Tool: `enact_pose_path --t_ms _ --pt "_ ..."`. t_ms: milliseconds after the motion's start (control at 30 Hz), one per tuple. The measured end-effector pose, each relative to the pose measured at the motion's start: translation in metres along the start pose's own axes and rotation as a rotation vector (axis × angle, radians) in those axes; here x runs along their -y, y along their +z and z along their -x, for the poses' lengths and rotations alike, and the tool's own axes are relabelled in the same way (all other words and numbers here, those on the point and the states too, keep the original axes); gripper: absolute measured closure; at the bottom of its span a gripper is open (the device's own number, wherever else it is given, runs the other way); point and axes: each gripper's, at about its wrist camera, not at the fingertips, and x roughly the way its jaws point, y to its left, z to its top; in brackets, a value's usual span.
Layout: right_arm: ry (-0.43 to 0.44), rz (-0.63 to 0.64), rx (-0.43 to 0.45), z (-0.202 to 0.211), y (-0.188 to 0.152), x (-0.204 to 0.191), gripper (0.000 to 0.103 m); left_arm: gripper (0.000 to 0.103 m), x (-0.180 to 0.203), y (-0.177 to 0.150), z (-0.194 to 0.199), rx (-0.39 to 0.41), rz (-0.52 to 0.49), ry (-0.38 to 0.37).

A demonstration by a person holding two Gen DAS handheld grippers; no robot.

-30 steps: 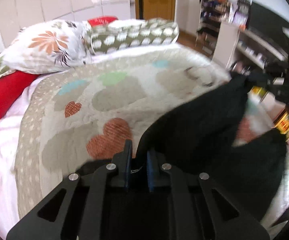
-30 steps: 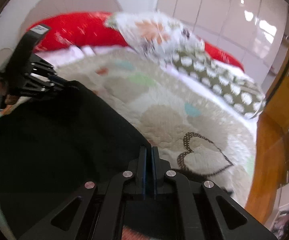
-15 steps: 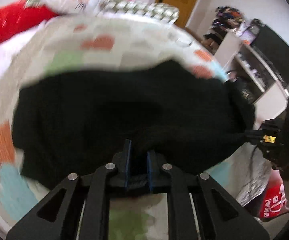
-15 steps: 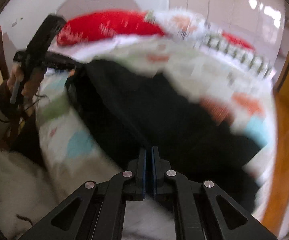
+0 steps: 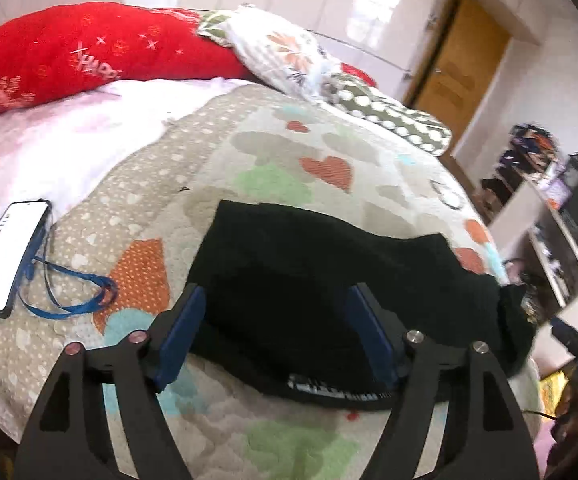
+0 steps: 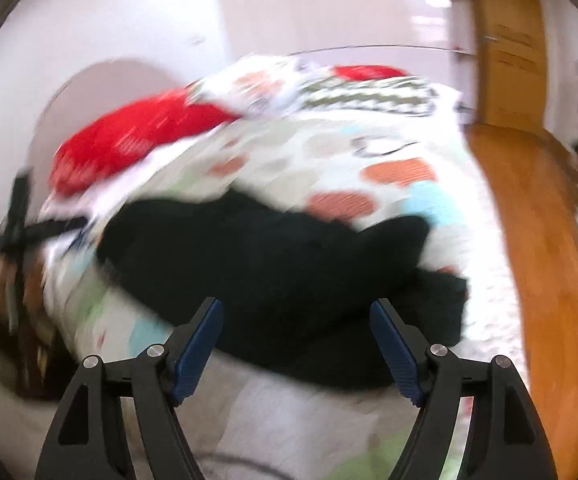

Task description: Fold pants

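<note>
The black pants (image 5: 329,280) lie folded in a wide heap on the heart-patterned quilt (image 5: 249,168). A white label strip shows at their near edge. My left gripper (image 5: 277,328) is open and empty, its blue pads straddling the near edge of the pants. In the blurred right wrist view the pants (image 6: 281,272) lie across the quilt (image 6: 369,152). My right gripper (image 6: 297,340) is open and empty just in front of them. The left gripper (image 6: 21,220) shows there at the far left.
A phone (image 5: 5,256) with a blue lanyard (image 5: 73,292) lies on the quilt at the left. A red cushion (image 5: 81,52) and patterned pillows (image 5: 289,56) sit at the bed's head. A wooden door (image 5: 461,76), shelves (image 5: 561,240) and a wooden floor (image 6: 541,240) are to the right.
Both grippers have opened and let go of the pants. The pants dropped from held-up to lying on the quilt. Both cameras swung to a new angle.
</note>
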Motion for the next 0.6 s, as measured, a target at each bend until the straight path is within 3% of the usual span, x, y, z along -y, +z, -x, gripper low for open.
enact_pose_path --t_ms 133,233,267,300,333,500,567,600 --pt "-0.072 -0.009 -0.023 -0.037 0.022 -0.01 0.024 0.029 0.015 -0.01 -0.019 -0.033 -0.041 0.057" --pt "-0.139 -0.001 -0.134 -0.087 0.026 -0.019 0.03 0.029 0.028 -0.015 -0.035 -0.073 -0.067 0.049" --pt "-0.165 -0.006 -0.17 -0.101 0.025 -0.018 0.038 0.029 0.03 -0.016 -0.038 -0.075 -0.074 0.052" --pt "-0.179 -0.011 -0.194 -0.111 0.024 -0.014 0.071 0.029 0.033 -0.017 -0.039 -0.076 -0.085 0.056" --pt "-0.196 -0.025 -0.203 -0.113 0.021 -0.006 0.096 0.029 0.033 -0.018 -0.04 -0.077 -0.095 0.062" --pt "-0.131 -0.187 -0.142 -0.046 -0.004 0.04 0.097 0.029 0.024 -0.017 -0.044 -0.084 -0.082 0.056" --pt "-0.148 -0.244 -0.153 -0.017 -0.023 0.06 0.096 0.029 0.02 -0.017 -0.046 -0.09 -0.06 0.042" --pt "-0.164 -0.273 -0.186 -0.008 -0.038 0.072 0.091 0.029 0.02 -0.018 -0.046 -0.092 -0.058 0.041"
